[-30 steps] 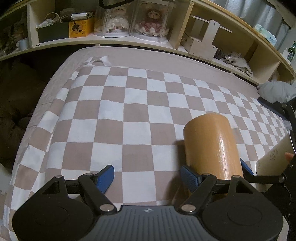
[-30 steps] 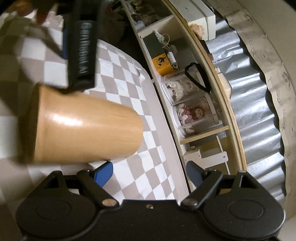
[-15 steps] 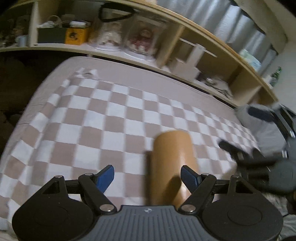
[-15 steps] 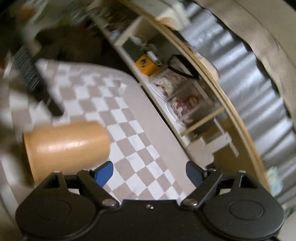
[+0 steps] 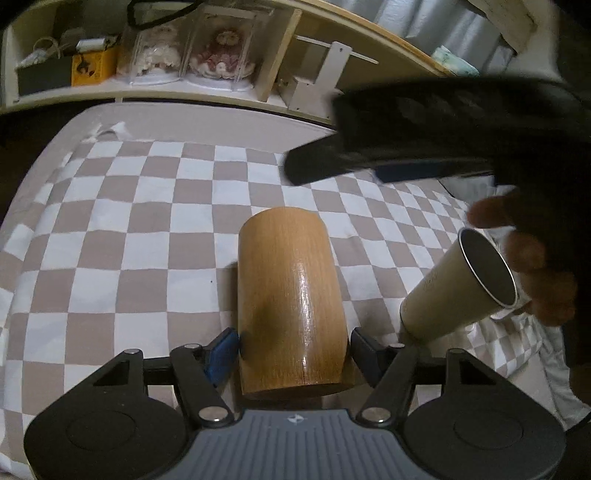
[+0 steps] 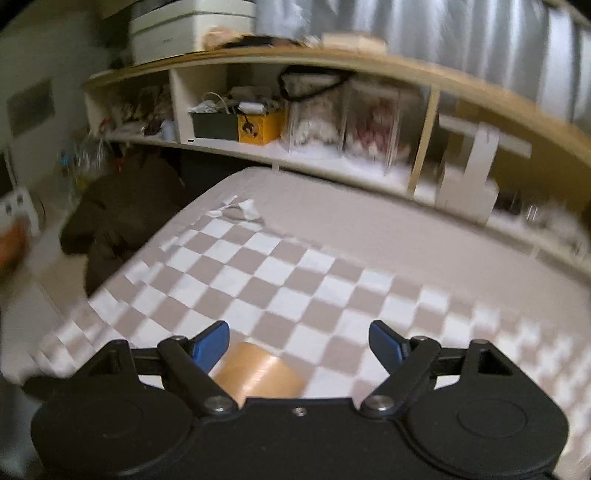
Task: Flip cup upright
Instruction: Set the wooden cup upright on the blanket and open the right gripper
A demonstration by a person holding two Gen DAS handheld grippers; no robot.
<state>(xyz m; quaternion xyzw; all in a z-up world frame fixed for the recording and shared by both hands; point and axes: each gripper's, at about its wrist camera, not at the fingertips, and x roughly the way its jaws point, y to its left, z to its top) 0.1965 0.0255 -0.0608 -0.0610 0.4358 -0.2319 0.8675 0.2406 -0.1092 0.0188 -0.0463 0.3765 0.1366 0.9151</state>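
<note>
- The wooden cup (image 5: 291,306) lies on its side on the checkered cloth (image 5: 147,229), near the front edge.
- The left gripper (image 5: 291,349) has its fingers at both sides of the cup; I cannot tell if they press it.
- The right gripper (image 6: 297,343) is spread and holds nothing.
- The cup looks stiff, glossy and maybe slippery; better to hold it across the middle.

home bedroom, bed (image 6: 332,206) with beige-and-white checkered blanket (image 5: 147,229), long wooden shelf (image 5: 280,55) alongside, dolls in clear cases (image 5: 221,55), yellow box (image 6: 260,127), cluttered odds and ends, grey curtain (image 6: 406,26) behind, dim indoor light
</note>
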